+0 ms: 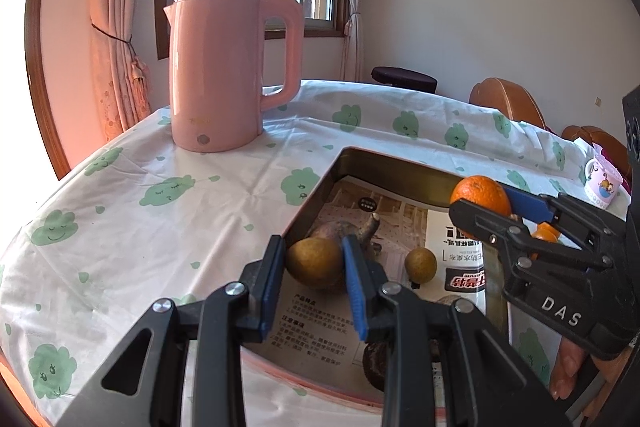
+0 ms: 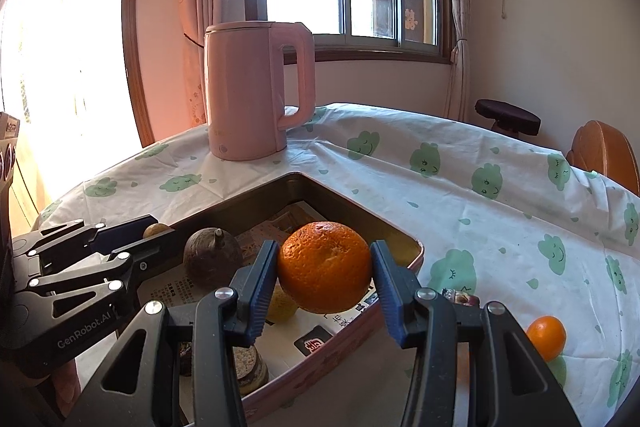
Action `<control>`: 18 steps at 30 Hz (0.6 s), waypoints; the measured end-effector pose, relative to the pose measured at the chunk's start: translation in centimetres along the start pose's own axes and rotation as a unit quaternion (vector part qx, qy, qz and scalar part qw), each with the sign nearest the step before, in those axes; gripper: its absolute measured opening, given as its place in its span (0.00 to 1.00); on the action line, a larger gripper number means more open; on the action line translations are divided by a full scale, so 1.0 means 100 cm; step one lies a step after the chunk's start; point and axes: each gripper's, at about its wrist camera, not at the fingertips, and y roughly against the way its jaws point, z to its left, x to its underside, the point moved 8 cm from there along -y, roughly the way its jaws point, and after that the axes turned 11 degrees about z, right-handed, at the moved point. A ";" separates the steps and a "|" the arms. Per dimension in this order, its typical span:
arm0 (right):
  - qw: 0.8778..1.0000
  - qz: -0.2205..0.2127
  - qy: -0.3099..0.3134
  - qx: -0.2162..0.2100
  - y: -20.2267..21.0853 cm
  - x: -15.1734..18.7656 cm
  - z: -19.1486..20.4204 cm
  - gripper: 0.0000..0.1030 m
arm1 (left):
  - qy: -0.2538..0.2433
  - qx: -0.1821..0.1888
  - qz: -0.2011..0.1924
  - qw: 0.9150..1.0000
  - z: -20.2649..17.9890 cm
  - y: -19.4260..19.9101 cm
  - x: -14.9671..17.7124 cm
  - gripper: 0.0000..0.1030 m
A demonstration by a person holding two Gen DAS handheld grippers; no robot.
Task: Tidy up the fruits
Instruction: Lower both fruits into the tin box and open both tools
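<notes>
A metal tin tray (image 1: pixel 384 163) (image 2: pixel 248 199) lined with printed paper sits on the table. My left gripper (image 1: pixel 314 267) is shut on a brown-yellow pear (image 1: pixel 314 261) at the tray's left wall; it also shows in the right wrist view (image 2: pixel 157 229). My right gripper (image 2: pixel 325 269) is shut on a large orange (image 2: pixel 325 265) and holds it above the tray; the orange also shows in the left wrist view (image 1: pixel 482 195). In the tray lie a dark brown fruit with a stem (image 2: pixel 212 257) (image 1: pixel 340 227) and a smaller yellow-brown fruit (image 1: pixel 420 264).
A pink kettle (image 1: pixel 224 71) (image 2: pixel 252 87) stands behind the tray on the white cloth with green clouds. A small orange (image 2: pixel 546 337) lies on the cloth right of the tray. A cartoon mug (image 1: pixel 602 183) stands at the far right. Round dark items (image 2: pixel 248 367) lie in the tray's near end.
</notes>
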 end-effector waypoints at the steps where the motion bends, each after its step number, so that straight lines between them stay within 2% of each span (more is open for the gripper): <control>1: 1.000 0.003 0.000 -0.001 -0.001 0.000 0.000 0.48 | 0.000 0.002 0.002 1.000 0.000 -0.001 0.000 0.30; 18: 0.999 0.032 0.006 -0.001 -0.013 0.002 0.003 0.48 | -0.003 0.003 0.018 1.000 -0.003 -0.007 0.002 0.31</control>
